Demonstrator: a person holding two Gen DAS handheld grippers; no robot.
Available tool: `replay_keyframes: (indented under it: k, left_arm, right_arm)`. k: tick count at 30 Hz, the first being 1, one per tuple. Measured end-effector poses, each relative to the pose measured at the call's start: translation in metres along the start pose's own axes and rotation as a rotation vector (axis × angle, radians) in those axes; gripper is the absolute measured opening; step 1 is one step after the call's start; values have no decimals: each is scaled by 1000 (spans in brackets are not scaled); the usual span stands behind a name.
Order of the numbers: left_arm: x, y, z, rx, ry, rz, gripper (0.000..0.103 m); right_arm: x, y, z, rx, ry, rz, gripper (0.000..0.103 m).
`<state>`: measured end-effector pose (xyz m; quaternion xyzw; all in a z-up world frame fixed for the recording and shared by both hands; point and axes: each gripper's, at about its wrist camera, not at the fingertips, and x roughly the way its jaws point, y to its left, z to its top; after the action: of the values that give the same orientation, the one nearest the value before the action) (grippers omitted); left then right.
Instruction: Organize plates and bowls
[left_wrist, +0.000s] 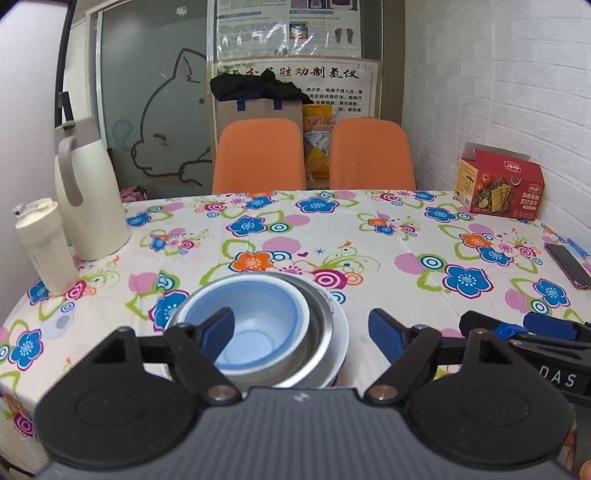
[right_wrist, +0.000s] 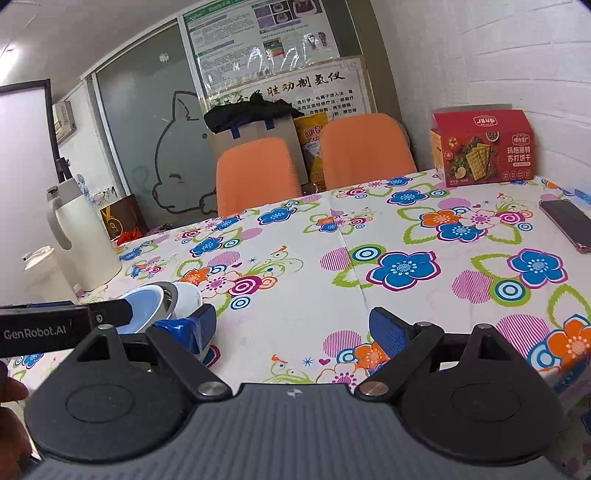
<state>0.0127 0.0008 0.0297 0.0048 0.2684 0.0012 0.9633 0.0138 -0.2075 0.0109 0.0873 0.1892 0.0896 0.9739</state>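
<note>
Both grippers, left (left_wrist: 301, 328) and right (right_wrist: 291, 328), gape empty, level, seemingly above nested bowls (left_wrist: 258, 328).

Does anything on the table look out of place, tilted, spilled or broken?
Nothing looks spilled or broken. The blue bowl sits off-centre in the nested stack, toward the left of the metal bowl and white bowl. The red cracker box has its top flap open.
</note>
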Motion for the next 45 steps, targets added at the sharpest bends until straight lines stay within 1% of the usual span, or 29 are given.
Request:
replay_keyframes:
  k: [3,6,9,12,14,19,24,28,36,45]
  left_arm:
    - [-11,-2,-22,6,20,15,82]
    - [-21,1,-46,-7,36,2,82]
    - [-34,3,-70,-9,53,6,82]
    - [-46,5,-86,-19,50,18,82]
    - [-56,6,-92,-19,34,34,82]
    - [-77,4,-100,-7,-26,63,82]
    - [-87,-1,-105,16,-55,81,82]
    - [-90,0,-111,10,-55,77,82]
    - [-89,3,-115,-7,-53,88,82]
    - [-90,5,-116,-15,-47,97,82]
  right_arm:
    - [-17,6,-14,-14,-23,-12,77]
    - [-32,12,-31,-29,-33,-13,78]
    - [-45,19,-46,-55,-36,-18,78]
    - [-59,26,-54,-81,-49,-20,78]
    - [-71,30,-57,-99,-79,-34,78]
    - [-97,40,-62,-155,-161,-71,78]
    - [-104,46,-66,-185,-189,-77,78]
    - [-102,46,-70,-180,-176,-76,79]
    - [-93,46,-79,-160,-110,-51,79]
    - [-89,48,-83,-171,-76,-54,79]
